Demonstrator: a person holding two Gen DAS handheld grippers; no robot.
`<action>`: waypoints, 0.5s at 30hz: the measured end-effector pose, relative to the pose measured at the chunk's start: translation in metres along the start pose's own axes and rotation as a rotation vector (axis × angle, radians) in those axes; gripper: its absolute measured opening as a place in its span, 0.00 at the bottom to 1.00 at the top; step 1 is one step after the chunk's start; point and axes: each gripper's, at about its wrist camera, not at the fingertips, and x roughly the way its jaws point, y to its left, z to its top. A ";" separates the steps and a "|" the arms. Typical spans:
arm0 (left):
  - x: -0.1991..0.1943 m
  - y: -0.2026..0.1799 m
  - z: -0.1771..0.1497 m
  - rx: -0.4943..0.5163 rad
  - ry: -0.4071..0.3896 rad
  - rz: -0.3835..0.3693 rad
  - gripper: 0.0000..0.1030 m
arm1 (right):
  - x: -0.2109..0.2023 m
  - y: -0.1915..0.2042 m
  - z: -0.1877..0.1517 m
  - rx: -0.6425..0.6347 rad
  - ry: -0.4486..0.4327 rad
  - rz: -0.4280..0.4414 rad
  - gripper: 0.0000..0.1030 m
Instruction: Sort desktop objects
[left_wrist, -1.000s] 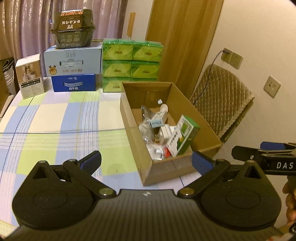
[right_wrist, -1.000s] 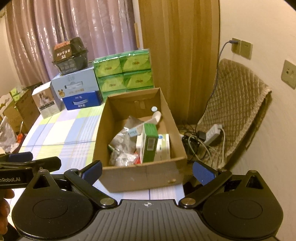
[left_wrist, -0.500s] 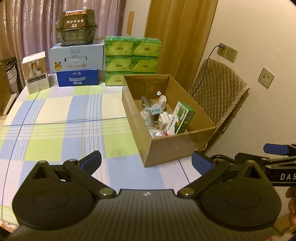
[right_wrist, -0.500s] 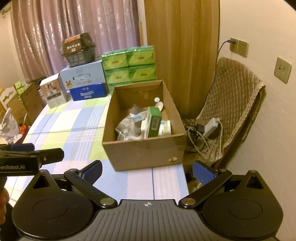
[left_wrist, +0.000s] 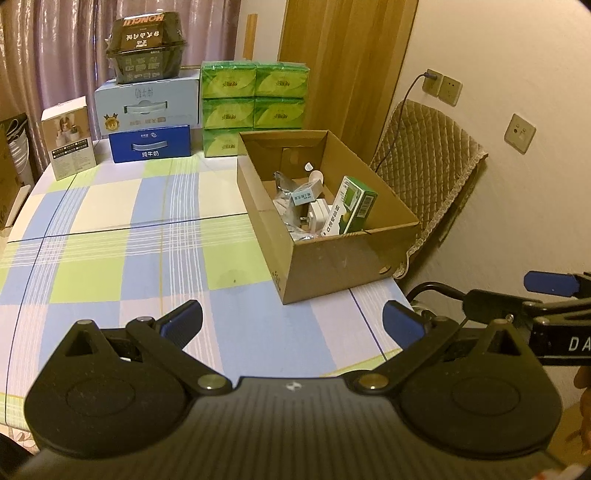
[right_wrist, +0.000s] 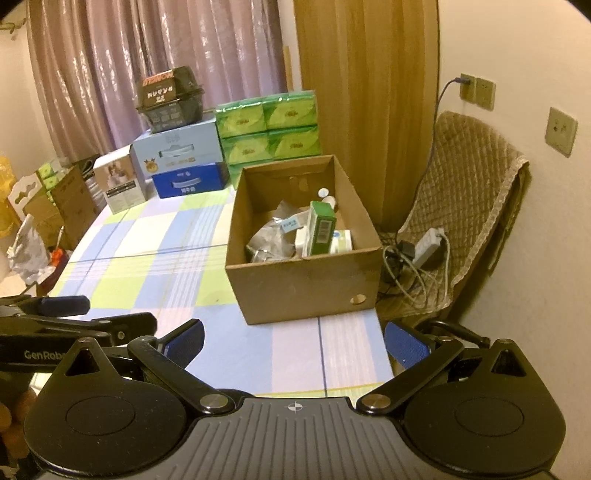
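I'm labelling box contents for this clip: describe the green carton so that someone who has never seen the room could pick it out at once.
On the checked tablecloth stands an open cardboard box near the right edge. Among the clutter inside it, the green carton leans on end against the near right wall. It is the tallest item there and the only green one, with a barcode on its side.
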 end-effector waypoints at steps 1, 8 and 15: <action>0.000 0.001 0.000 0.000 0.000 0.001 0.99 | 0.000 -0.002 -0.001 0.013 0.001 0.000 0.98; 0.002 0.005 0.001 -0.015 0.002 0.005 0.99 | 0.000 -0.003 -0.002 0.027 0.009 0.004 0.98; 0.005 0.005 0.000 -0.018 0.010 0.005 0.99 | 0.004 0.000 -0.002 0.037 0.010 0.010 0.98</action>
